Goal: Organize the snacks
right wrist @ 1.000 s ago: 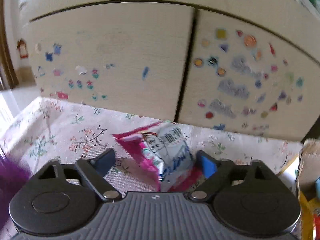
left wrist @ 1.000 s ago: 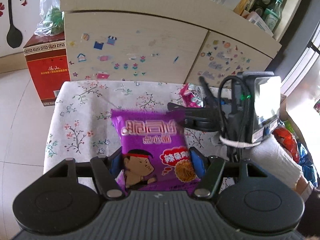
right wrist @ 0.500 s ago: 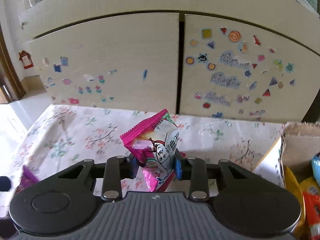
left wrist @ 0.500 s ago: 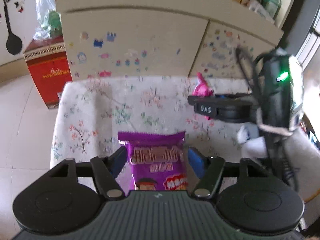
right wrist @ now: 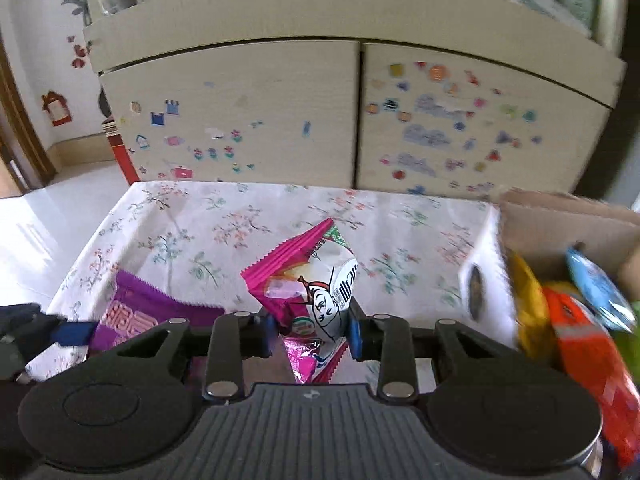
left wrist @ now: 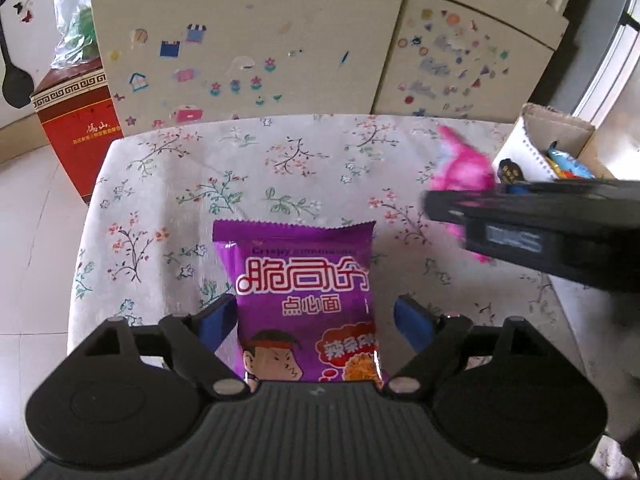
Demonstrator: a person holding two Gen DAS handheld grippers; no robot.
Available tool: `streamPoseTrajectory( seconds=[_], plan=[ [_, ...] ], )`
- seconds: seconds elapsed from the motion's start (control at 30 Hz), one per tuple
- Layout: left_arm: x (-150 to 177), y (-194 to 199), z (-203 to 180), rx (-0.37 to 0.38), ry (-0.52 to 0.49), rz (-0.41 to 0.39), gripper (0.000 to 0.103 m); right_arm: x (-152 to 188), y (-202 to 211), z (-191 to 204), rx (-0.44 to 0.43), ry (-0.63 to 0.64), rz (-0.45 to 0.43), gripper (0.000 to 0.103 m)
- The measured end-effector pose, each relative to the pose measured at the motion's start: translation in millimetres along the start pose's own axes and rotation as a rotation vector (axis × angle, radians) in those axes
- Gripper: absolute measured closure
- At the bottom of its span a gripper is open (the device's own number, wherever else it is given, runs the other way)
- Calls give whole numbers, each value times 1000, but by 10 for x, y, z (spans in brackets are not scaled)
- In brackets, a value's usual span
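A purple noodle-snack packet [left wrist: 304, 292] lies flat on the flowered tablecloth [left wrist: 160, 200]. My left gripper [left wrist: 314, 312] straddles its near half with jaws opening, and a gap shows beside the right blue pad. My right gripper [right wrist: 312, 328] is shut on a pink and white snack packet [right wrist: 316, 292], which it holds upright above the cloth. In the left wrist view that pink packet [left wrist: 464, 168] appears blurred behind the right gripper's black body [left wrist: 520, 220]. The purple packet [right wrist: 136, 312] also shows at the lower left of the right wrist view.
An open cardboard box [right wrist: 560, 216] with several bright snack bags [right wrist: 580, 340] stands at the table's right end. A sticker-covered cabinet [right wrist: 280, 120] runs along the far edge. A red carton [left wrist: 76, 128] sits on the floor at the left.
The left gripper sank with the purple packet, laid it on the cloth and spread its jaws. The right gripper closed on the pink packet, lifted it and carried it toward the box.
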State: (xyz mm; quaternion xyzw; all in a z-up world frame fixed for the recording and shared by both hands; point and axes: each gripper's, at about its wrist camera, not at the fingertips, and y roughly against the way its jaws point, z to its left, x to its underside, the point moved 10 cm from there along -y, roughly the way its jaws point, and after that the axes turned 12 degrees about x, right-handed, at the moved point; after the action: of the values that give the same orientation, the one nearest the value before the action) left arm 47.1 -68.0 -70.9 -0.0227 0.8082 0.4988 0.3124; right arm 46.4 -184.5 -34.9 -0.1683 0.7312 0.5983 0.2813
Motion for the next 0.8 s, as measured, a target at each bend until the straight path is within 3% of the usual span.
streamPoseTrajectory(
  seconds=[0.1, 0.23, 0.47, 0.8],
  plan=[
    [-15, -37, 22, -20, -18, -18, 22, 80, 145, -105, 5, -59, 22, 64],
    [-1, -53, 10, -60, -73, -24, 35, 154, 358, -200, 25, -109, 31, 64],
    [-6, 96, -55, -17, -37, -42, 49, 248, 784, -413, 18, -246, 30, 64],
    [-81, 347, -193, 8, -76, -90, 54, 333, 971, -502, 13, -296, 14, 64]
  ],
)
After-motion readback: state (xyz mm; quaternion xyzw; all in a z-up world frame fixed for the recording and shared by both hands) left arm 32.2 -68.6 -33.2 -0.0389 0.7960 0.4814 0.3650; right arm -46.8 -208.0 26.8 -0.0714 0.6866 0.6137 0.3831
